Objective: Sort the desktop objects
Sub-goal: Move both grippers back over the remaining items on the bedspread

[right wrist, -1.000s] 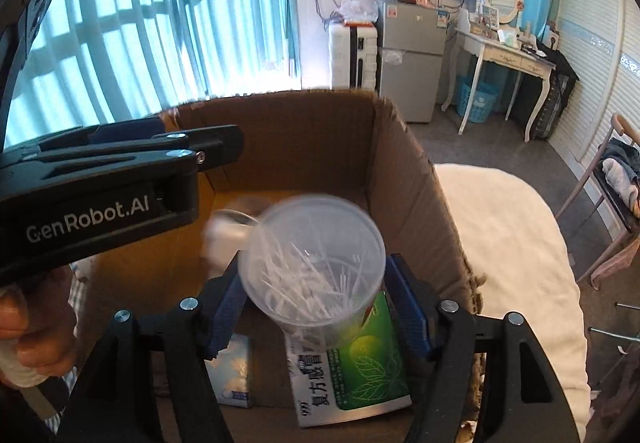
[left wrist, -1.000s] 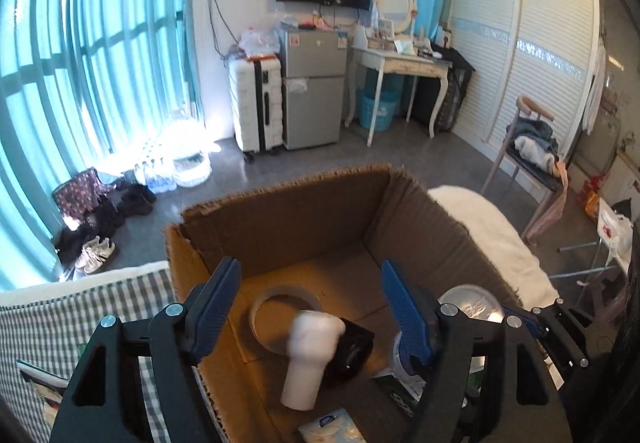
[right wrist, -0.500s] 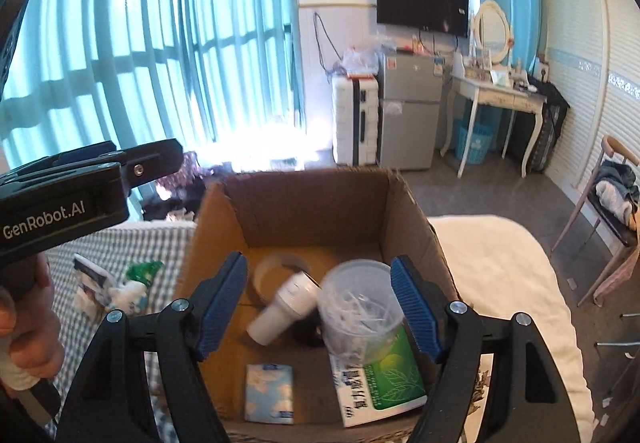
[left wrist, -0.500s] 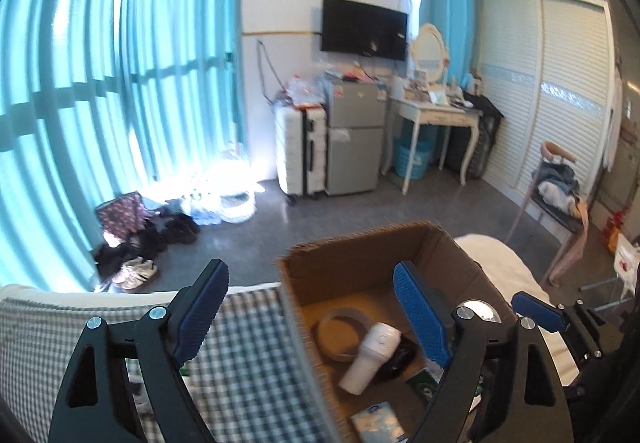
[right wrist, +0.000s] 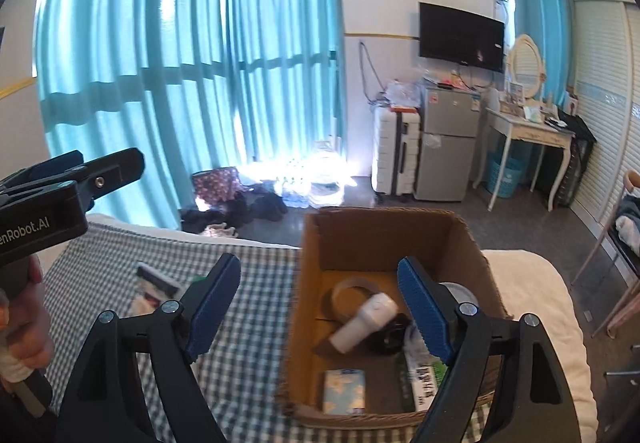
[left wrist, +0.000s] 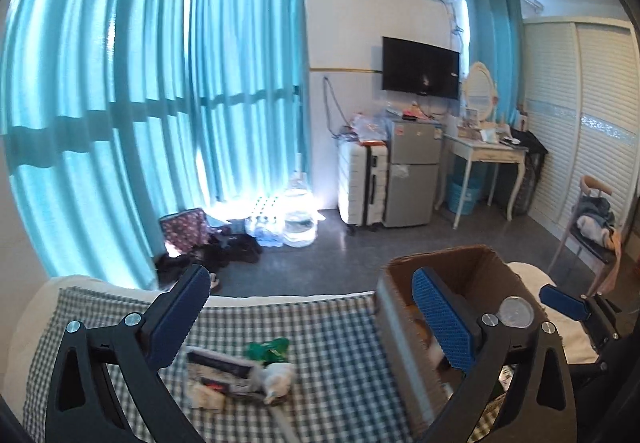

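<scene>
So both claws, left gripper point(left wrist: 308, 317) and right gripper point(right wrist: 320, 303), just dropped their stuff into the cardboard box point(right wrist: 384, 231) and are opening wider, empty, backing toward the leftover pile point(left wrist: 240, 375)

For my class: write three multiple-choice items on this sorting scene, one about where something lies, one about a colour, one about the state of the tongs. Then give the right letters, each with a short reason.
1. Where does the white cylindrical device lie?
A. On the checked cloth
B. Inside the cardboard box
C. On the floor

2. What colour are the pads of the right tongs?
A. Red
B. Yellow
C. Blue

3. What do the left tongs hold?
A. Nothing
B. The clear round tub
C. A green packet

Answers:
1 B, it rests on the bottom of the cardboard box, beside a tape ring.
2 C, both ribbed pads are blue.
3 A, the jaws are opening with only the checked cloth and its small items seen beyond them.
</scene>
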Demonstrator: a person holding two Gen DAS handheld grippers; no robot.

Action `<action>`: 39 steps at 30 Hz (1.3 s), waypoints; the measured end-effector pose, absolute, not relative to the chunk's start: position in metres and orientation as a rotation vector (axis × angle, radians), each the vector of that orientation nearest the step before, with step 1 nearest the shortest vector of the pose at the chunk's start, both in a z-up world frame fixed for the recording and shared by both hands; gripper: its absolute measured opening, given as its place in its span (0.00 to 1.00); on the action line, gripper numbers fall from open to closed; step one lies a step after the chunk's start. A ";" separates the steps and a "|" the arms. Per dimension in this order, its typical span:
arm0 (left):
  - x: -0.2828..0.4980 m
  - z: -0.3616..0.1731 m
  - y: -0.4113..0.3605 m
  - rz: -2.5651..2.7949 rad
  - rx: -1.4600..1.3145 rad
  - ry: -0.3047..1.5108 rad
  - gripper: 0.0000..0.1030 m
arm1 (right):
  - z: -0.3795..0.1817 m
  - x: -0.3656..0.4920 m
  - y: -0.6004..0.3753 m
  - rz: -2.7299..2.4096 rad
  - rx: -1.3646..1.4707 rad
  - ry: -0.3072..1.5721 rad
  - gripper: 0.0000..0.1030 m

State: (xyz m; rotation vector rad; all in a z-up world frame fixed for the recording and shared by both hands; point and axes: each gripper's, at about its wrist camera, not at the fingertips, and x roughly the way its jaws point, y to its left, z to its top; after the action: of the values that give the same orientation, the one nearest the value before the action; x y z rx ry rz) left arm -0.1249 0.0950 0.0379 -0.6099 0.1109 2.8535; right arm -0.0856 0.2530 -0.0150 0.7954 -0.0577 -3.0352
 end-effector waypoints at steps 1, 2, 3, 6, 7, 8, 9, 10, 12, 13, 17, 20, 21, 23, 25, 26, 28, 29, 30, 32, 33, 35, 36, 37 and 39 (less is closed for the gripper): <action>-0.122 0.038 0.087 2.868 -0.614 0.104 1.00 | -0.014 -0.084 0.249 -3.030 0.790 -0.058 0.82; -0.119 0.038 0.078 2.880 -0.619 0.094 1.00 | -0.013 -0.084 0.243 -3.022 0.787 -0.062 0.82; -0.117 0.038 0.070 2.889 -0.623 0.086 1.00 | -0.012 -0.083 0.239 -3.013 0.783 -0.069 0.82; -0.109 0.035 0.046 2.933 -0.633 0.082 1.00 | -0.011 -0.080 0.224 -2.988 0.771 -0.063 0.83; -0.107 0.034 0.037 2.951 -0.636 0.081 1.00 | -0.011 -0.079 0.220 -2.981 0.765 -0.058 0.84; -0.106 0.034 0.029 2.964 -0.640 0.078 1.00 | -0.011 -0.077 0.215 -2.974 0.760 -0.054 0.84; -0.105 0.033 0.022 2.975 -0.646 0.072 1.00 | -0.011 -0.077 0.211 -2.965 0.759 -0.053 0.84; -0.104 0.032 0.016 2.988 -0.650 0.061 1.00 | -0.011 -0.077 0.207 -2.957 0.759 -0.055 0.85; -0.101 0.031 0.003 3.013 -0.654 0.040 1.00 | -0.012 -0.078 0.198 -2.940 0.755 -0.063 0.85; -0.100 0.030 -0.004 3.028 -0.655 0.033 1.00 | -0.013 -0.078 0.194 -2.933 0.754 -0.064 0.85; -0.099 0.024 -0.026 3.055 -0.674 0.013 1.00 | -0.016 -0.081 0.178 -2.906 0.755 -0.059 0.85; -0.100 0.021 -0.037 3.070 -0.669 0.008 1.00 | -0.018 -0.084 0.166 -2.886 0.749 -0.072 0.87; -0.099 0.020 -0.038 3.077 -0.663 0.015 1.00 | -0.020 -0.085 0.162 -2.880 0.749 -0.077 0.88; -0.098 0.017 -0.044 3.096 -0.656 0.026 1.00 | -0.023 -0.087 0.155 -2.874 0.746 -0.090 0.89; -0.096 0.009 -0.050 3.108 -0.652 0.016 1.00 | -0.026 -0.089 0.151 -2.873 0.748 -0.094 0.90; -0.096 0.005 -0.052 3.108 -0.659 0.010 1.00 | -0.028 -0.090 0.149 -2.874 0.748 -0.097 0.91; -0.099 -0.005 -0.055 3.103 -0.681 0.006 1.00 | -0.035 -0.092 0.143 -2.869 0.766 -0.094 0.94; -0.102 -0.011 -0.056 3.101 -0.692 0.007 1.00 | -0.039 -0.094 0.141 -2.863 0.779 -0.079 0.94; -0.104 -0.016 -0.057 3.099 -0.700 0.009 1.00 | -0.044 -0.096 0.137 -2.859 0.797 -0.054 0.94; -0.112 -0.026 -0.057 3.090 -0.717 0.014 1.00 | -0.053 -0.101 0.133 -2.856 0.834 -0.032 0.94; -0.117 -0.032 -0.057 3.086 -0.727 0.015 1.00 | -0.057 -0.102 0.134 -2.851 0.844 -0.034 0.94; -0.126 -0.042 -0.056 3.073 -0.739 0.013 1.00 | -0.063 -0.107 0.132 -2.849 0.857 -0.028 0.94; -0.131 -0.047 -0.056 3.066 -0.748 0.016 1.00 | -0.067 -0.111 0.132 -2.856 0.861 -0.023 0.94; -0.137 -0.053 -0.056 3.058 -0.766 0.023 1.00 | -0.072 -0.115 0.131 -2.860 0.869 -0.023 0.94; -0.147 -0.065 -0.055 3.031 -0.805 0.031 1.00 | -0.080 -0.124 0.132 -2.858 0.899 -0.038 0.94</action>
State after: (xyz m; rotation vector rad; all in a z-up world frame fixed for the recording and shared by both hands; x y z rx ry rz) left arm -0.1465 -0.0547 -0.0647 -0.8046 0.0306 3.0310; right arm -0.1237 0.1318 -0.0800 0.8994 -0.0377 -2.8585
